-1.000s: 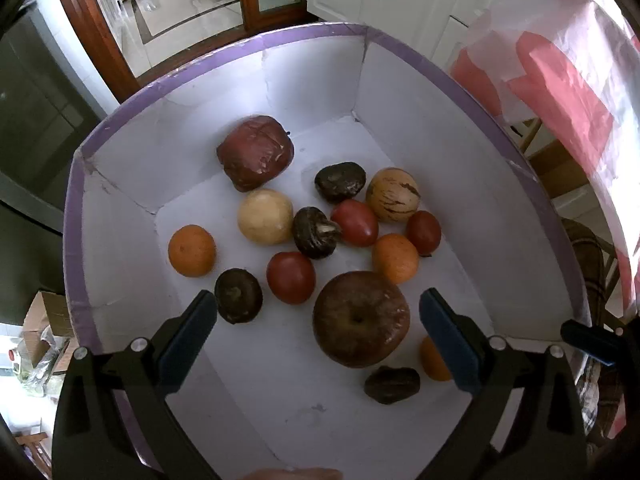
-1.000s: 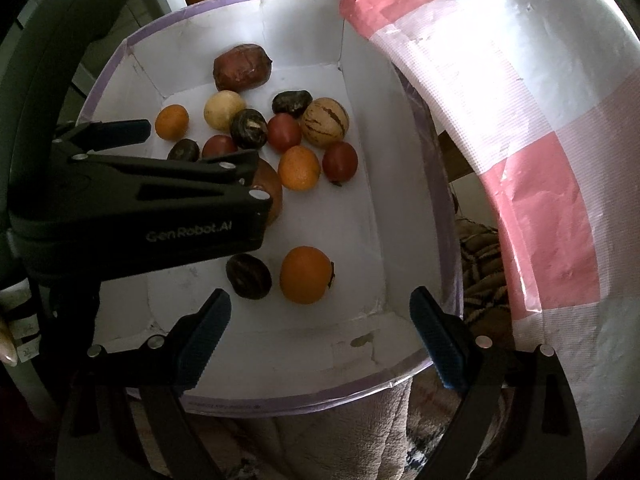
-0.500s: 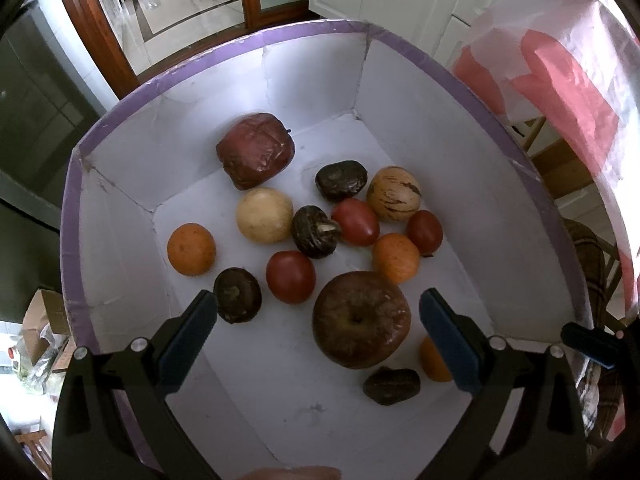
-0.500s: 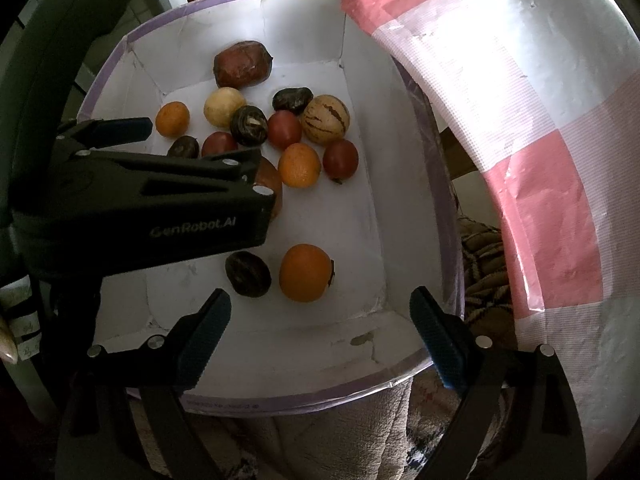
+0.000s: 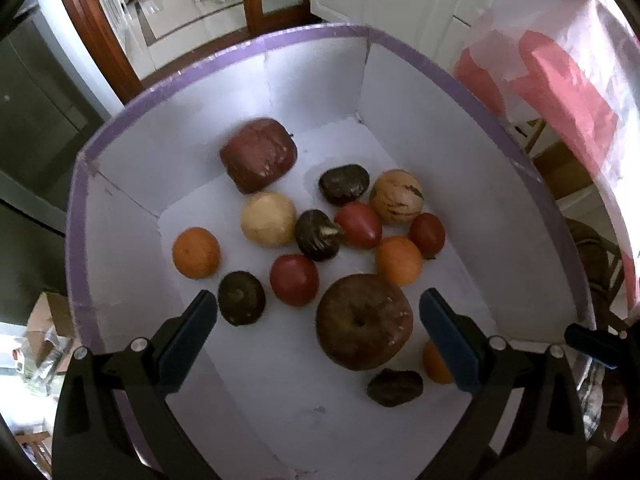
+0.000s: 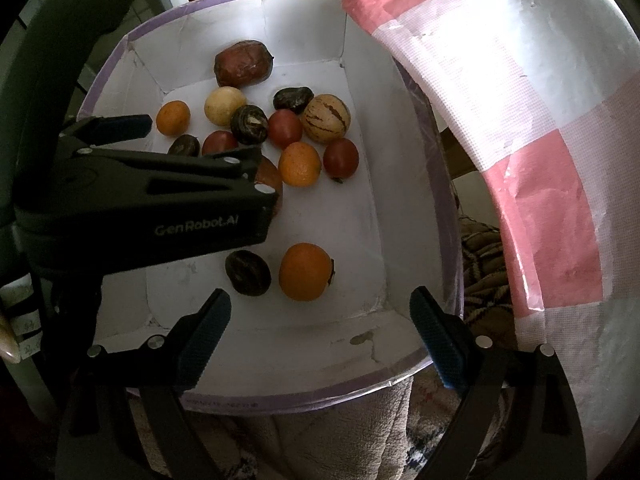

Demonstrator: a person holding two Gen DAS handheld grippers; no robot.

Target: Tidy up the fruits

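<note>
A white box with a purple rim (image 5: 304,36) holds several fruits. My left gripper (image 5: 318,320) is open and empty, hovering over a large brown apple (image 5: 363,322). Beyond it lie a red tomato (image 5: 294,279), oranges (image 5: 196,253), dark fruits (image 5: 241,298), a pale round fruit (image 5: 268,219), a striped melon (image 5: 396,196) and a big reddish fruit (image 5: 259,154). My right gripper (image 6: 320,320) is open and empty above the box's near wall, just short of an orange (image 6: 306,272) and a dark fruit (image 6: 248,272). The left gripper's body (image 6: 160,200) hides most of the apple in the right wrist view.
A pink and white plastic sheet (image 6: 520,120) hangs along the box's right side. A beige towel (image 6: 340,432) lies under the box's near edge. A wooden door frame (image 5: 100,32) and a tiled floor lie beyond the far wall.
The views have shifted only slightly; both grippers stay open and the fruits have not moved.
</note>
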